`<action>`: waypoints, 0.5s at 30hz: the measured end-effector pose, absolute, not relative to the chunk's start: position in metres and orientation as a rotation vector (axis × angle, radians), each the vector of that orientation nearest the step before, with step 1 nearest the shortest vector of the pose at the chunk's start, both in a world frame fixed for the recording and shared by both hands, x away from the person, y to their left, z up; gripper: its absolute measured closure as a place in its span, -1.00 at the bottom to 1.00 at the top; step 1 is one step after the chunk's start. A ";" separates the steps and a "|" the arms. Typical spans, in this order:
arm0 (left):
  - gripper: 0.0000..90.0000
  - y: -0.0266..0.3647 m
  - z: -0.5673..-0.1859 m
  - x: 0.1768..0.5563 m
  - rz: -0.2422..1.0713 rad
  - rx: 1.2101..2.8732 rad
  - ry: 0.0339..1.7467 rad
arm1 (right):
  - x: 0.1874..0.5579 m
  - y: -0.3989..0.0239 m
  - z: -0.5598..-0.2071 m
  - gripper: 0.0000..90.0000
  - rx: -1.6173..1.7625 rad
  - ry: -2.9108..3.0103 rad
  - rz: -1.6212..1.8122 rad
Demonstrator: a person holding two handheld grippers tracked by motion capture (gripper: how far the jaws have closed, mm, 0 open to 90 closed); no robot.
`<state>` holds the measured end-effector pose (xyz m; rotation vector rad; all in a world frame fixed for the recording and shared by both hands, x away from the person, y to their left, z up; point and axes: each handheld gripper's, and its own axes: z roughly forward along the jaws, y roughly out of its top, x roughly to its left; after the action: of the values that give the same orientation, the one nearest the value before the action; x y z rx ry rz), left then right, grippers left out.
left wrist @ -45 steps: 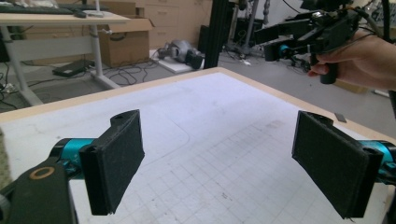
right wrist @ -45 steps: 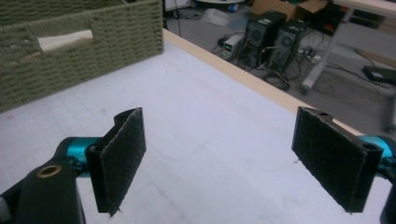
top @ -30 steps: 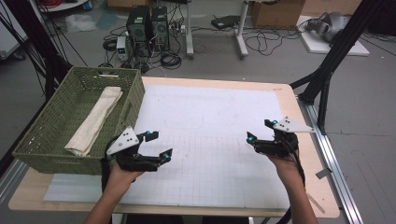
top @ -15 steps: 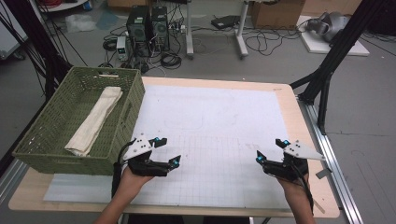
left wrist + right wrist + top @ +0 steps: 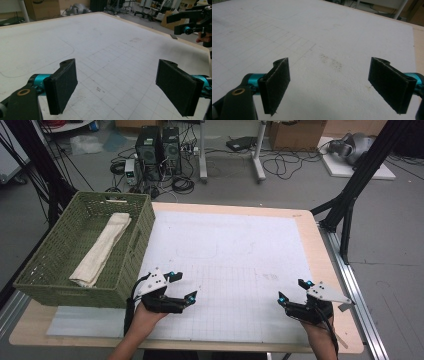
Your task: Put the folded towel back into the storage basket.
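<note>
Table point(image 5: 320, 245): wooden top, covered by a white gridded mat point(image 5: 240, 265).

Left gripper point(image 5: 184, 287): held low over the near-left part of the mat, just right of the basket; jaws spread wide, nothing between them.

Right gripper point(image 5: 292, 292): held low over the near-right part of the mat, well apart from the left one; jaws spread wide, nothing between them.

Green woven basket point(image 5: 135, 255): at the table's left edge.

Folded cream cloth point(image 5: 102, 250): lying lengthwise inside the basket.
</note>
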<state>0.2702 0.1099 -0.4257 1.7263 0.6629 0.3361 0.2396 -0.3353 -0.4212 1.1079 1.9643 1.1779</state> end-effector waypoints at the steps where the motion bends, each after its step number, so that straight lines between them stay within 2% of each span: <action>1: -0.61 0.109 -0.426 0.270 0.336 1.727 0.661 | 0.239 -0.336 -0.421 -0.64 1.108 1.960 1.181; 15: -0.61 0.115 -0.422 0.263 0.377 1.698 0.677 | 0.235 -0.337 -0.416 -0.64 1.121 1.925 1.193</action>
<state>0.2626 0.1153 -0.4215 1.6976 0.6775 0.3769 0.2345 -0.3370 -0.4163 1.1207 1.9249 1.1934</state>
